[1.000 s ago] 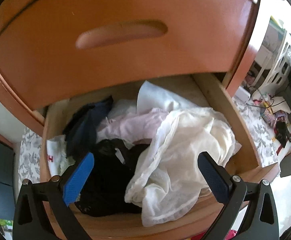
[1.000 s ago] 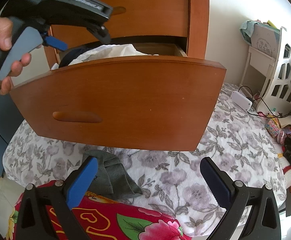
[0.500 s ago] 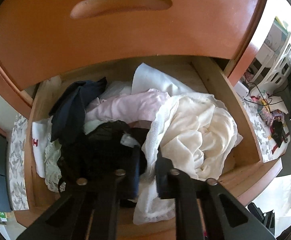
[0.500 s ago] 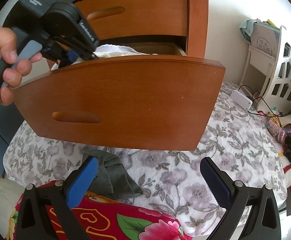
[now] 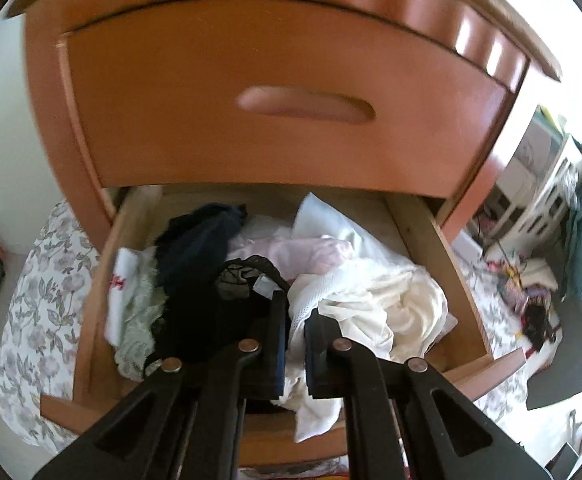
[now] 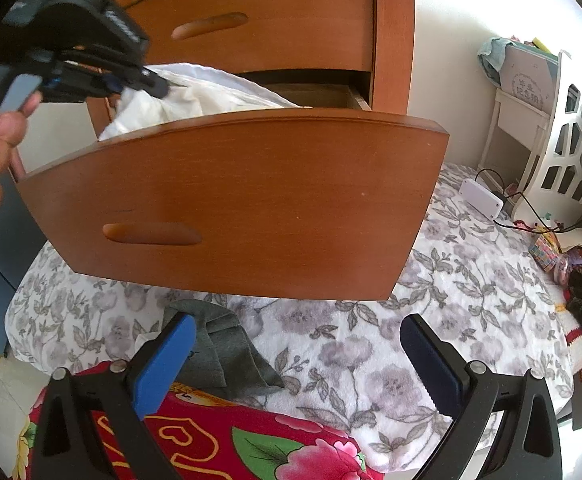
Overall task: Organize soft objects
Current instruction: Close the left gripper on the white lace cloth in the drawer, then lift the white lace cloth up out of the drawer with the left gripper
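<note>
An open wooden drawer point(image 5: 443, 264) holds a heap of soft clothes: a white mesh garment point(image 5: 387, 304), a black lace piece point(image 5: 211, 312), a navy cloth point(image 5: 199, 244) and a pale pink garment point(image 5: 303, 252). My left gripper point(image 5: 297, 308) is over the drawer's front, its jaws closing tight with a fold of the white garment pinched between the pads. The right wrist view shows the left gripper point(image 6: 159, 84) lifting the white garment point(image 6: 195, 96) above the drawer front point(image 6: 251, 200). My right gripper point(image 6: 297, 332) hangs open over the bed with nothing between its fingers.
A shut upper drawer point(image 5: 291, 100) overhangs the open one. Below lies a grey-flowered bed cover point(image 6: 451, 300) with a grey cloth point(image 6: 227, 344) and a red floral blanket point(image 6: 219, 440). A white shelf unit point(image 6: 563, 152) and small clutter stand to the right.
The left gripper's jaws went from wide open to closed on the white garment, then drew back and up, raising the cloth. The right gripper has not moved.
</note>
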`<state>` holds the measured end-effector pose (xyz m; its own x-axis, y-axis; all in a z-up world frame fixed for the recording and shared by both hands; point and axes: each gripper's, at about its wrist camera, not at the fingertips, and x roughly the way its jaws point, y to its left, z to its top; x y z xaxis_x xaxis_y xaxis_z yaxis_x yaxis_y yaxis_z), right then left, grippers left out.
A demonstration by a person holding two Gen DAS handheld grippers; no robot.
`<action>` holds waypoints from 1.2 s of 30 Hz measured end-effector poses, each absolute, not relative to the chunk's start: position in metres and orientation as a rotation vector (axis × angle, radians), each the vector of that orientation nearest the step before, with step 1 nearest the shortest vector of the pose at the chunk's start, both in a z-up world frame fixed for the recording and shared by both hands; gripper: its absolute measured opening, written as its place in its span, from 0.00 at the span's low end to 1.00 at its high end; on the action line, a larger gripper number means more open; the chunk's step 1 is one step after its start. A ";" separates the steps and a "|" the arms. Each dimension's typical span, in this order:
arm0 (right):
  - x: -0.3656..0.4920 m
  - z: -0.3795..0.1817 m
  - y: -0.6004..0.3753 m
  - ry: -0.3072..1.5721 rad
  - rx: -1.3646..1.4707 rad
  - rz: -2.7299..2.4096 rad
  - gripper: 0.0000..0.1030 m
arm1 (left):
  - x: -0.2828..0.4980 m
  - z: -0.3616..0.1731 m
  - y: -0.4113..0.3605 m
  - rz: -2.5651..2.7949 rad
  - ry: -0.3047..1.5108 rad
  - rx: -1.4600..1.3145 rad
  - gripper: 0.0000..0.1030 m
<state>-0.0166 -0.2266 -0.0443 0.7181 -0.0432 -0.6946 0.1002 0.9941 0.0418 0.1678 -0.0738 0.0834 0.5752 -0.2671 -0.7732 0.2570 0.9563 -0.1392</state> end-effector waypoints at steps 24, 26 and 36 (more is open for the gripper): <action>-0.015 -0.045 -0.225 0.775 0.063 -0.090 1.00 | 0.118 0.185 -0.016 -0.328 0.588 -0.156 0.04; -0.015 -0.045 -0.225 0.775 0.062 -0.090 1.00 | 0.113 0.196 -0.017 -0.339 0.561 -0.155 0.04; -0.015 -0.045 -0.227 0.779 0.065 -0.091 1.00 | 0.084 0.240 -0.015 -0.399 0.459 -0.165 0.04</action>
